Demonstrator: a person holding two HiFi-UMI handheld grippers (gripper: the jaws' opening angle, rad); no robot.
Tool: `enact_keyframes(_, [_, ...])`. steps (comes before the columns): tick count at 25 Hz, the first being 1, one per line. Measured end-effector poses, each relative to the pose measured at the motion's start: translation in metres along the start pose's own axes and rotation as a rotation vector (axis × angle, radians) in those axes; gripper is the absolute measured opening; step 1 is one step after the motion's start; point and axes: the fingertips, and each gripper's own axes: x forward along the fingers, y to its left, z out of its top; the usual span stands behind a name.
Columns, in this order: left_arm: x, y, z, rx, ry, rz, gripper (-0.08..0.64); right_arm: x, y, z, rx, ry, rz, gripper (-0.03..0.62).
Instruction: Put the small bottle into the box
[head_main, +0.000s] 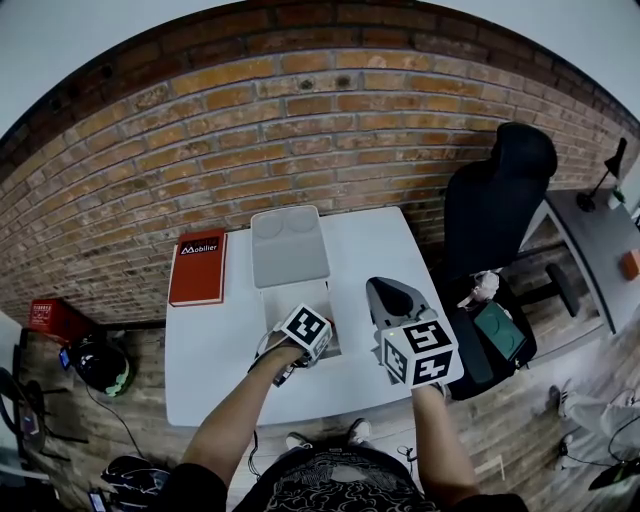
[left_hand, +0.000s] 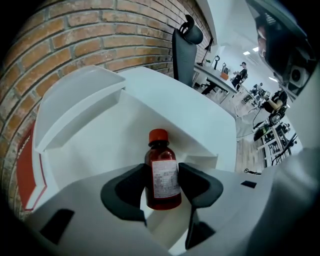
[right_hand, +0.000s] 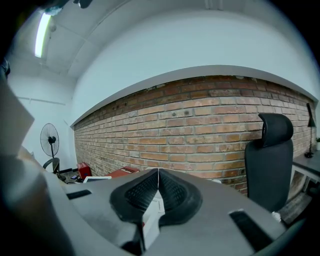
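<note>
A small amber bottle (left_hand: 163, 176) with a red cap and a white label is upright between the pads of my left gripper (left_hand: 162, 184), which is shut on it. The bottle hangs over the inside of the open white box (left_hand: 95, 150), whose lid (left_hand: 75, 97) stands back toward the brick wall. In the head view the left gripper (head_main: 304, 334) is over the box (head_main: 272, 300) at the table's middle, and its marker cube hides the bottle. My right gripper (head_main: 393, 298) is to the right of the box, above the table; its jaws (right_hand: 158, 192) are shut with nothing between them.
A red book (head_main: 198, 267) lies on the white table (head_main: 215, 350) left of the box. A black office chair (head_main: 497, 205) stands just off the table's right edge. The brick wall (head_main: 300, 120) runs behind the table. Bags and cables lie on the floor at the left.
</note>
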Motion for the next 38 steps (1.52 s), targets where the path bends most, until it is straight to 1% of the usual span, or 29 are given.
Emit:
enact_keyframes(4, [-0.001,-0.001,-0.003,0.016,0.013,0.003,0.227,0.002,0.001,0.0,0.001,-0.001,0.005,0.021])
enact_keyframes(8, [-0.001,-0.001,-0.003,0.026,0.002,0.007,0.229,0.004,0.003,0.001,0.001,-0.003,0.012,0.021])
enact_keyframes(11, [-0.001,0.0,-0.003,0.02,-0.02,0.0,0.229,0.005,0.006,0.001,-0.001,-0.003,0.016,0.021])
enact_keyframes(14, [0.001,0.0,-0.002,0.03,-0.037,-0.001,0.23,0.005,0.007,-0.001,0.0,0.001,0.015,0.021])
enact_keyframes(21, [-0.007,0.004,0.004,0.033,-0.087,0.023,0.236,0.005,0.009,-0.003,-0.002,0.005,0.019,0.021])
enact_keyframes(24, [-0.016,0.007,0.007,0.041,-0.112,0.049,0.236,0.005,0.01,-0.002,-0.001,0.005,0.026,0.021])
enact_keyframes(27, [-0.027,0.007,0.007,0.016,-0.138,0.044,0.236,0.009,0.013,0.0,-0.003,0.003,0.036,0.021])
enact_keyframes(29, [-0.037,0.01,0.011,0.002,-0.172,0.052,0.236,0.012,0.016,0.001,-0.006,0.002,0.045,0.021])
enact_keyframes(33, [-0.06,0.029,0.022,-0.014,-0.255,0.106,0.236,0.02,0.025,0.003,-0.013,0.008,0.073,0.021])
enact_keyframes(38, [-0.093,0.054,0.025,-0.08,-0.349,0.158,0.236,0.03,0.036,0.005,-0.024,0.007,0.104,0.021])
